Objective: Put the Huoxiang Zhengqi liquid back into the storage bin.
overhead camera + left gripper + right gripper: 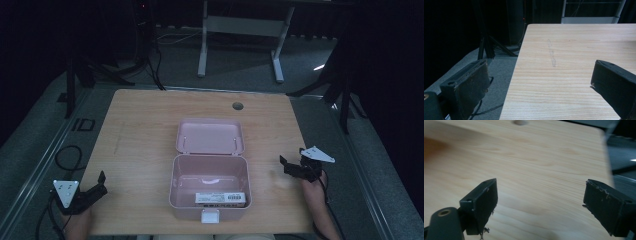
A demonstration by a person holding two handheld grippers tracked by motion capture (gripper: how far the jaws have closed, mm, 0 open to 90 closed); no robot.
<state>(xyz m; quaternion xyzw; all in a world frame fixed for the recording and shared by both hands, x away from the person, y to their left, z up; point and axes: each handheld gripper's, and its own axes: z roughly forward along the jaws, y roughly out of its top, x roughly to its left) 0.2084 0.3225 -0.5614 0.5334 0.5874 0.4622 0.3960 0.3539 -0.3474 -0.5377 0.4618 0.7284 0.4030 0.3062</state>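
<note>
Box (210, 187) sits open at the near middle of the counter (140, 130), pink, lid (210, 136) flipped back flat behind it toward the far edge. Its long axis runs left to right across the counter, so each claw faces one short end. Left claw (98, 186) hangs at the near left corner, right claw (290, 166) over the right edge, and the box lies between them; the right one looks a bit nearer to it, though honestly it's close. Both claws have their jaws spread wide with nothing in them, which is clear in both gripper views. Inside the box there's a flat white packet (221, 198) lying along the front wall, with some kind of printed label I can't read at this size. White latch tab (210, 216) sticks out the front. Lighting's dim, and the right gripper view is blurry, so bare wood grain is about all you get there. The person's hands are cut off at the bottom edge.
</note>
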